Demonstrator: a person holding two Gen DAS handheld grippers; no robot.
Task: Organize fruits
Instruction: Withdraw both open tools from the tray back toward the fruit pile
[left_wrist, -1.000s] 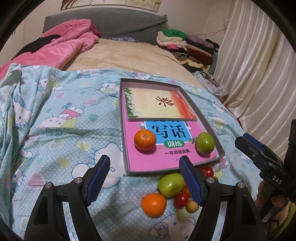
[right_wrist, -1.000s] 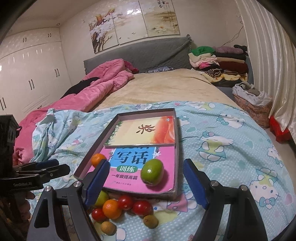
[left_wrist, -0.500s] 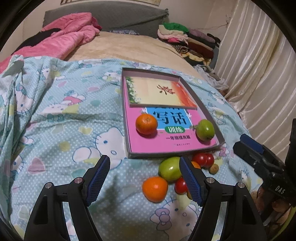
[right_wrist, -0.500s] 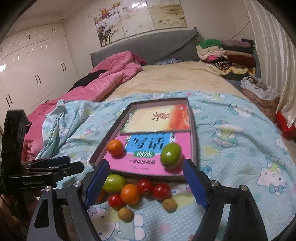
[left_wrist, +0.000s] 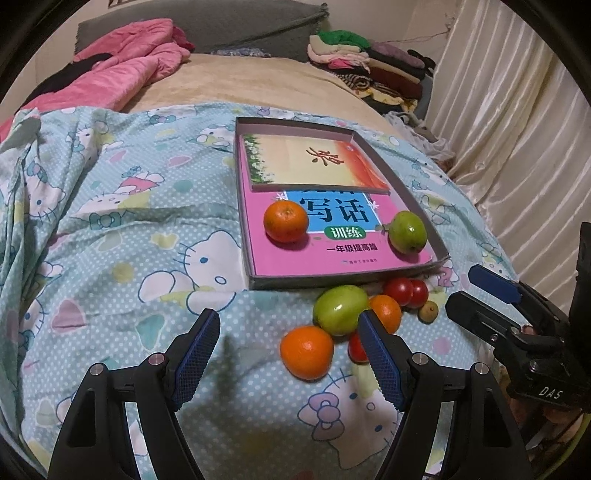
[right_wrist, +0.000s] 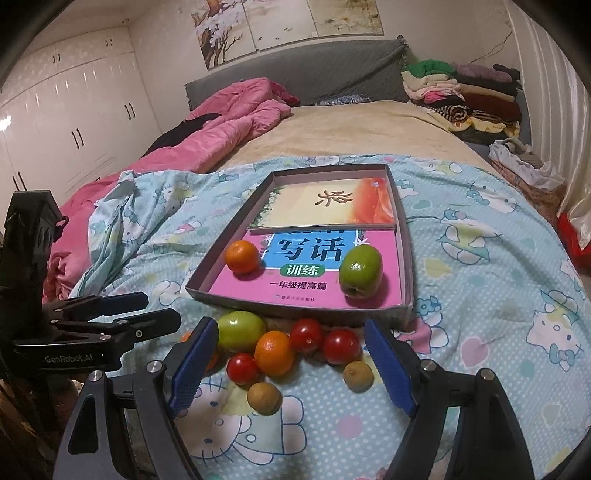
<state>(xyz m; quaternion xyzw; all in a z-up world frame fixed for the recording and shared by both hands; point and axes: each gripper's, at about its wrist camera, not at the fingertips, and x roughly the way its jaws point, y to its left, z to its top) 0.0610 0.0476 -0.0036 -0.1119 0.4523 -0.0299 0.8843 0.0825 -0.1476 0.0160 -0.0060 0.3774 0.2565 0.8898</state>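
Right wrist view: two fruits sit in the tray (right_wrist: 405, 258); a pile (right_wrist: 291, 350) waits at its near edge. Both grippers (right_wrist: 291, 365) (left_wrist: 288, 354) are wide apart, holding nothing.

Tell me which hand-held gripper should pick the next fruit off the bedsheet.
Right, probably. The right hand-held gripper is open with the loose pile framed between its fingers, an orange near the centre. The left hand-held gripper, also open, faces mostly bare bedsheet, the fruit off to its right.
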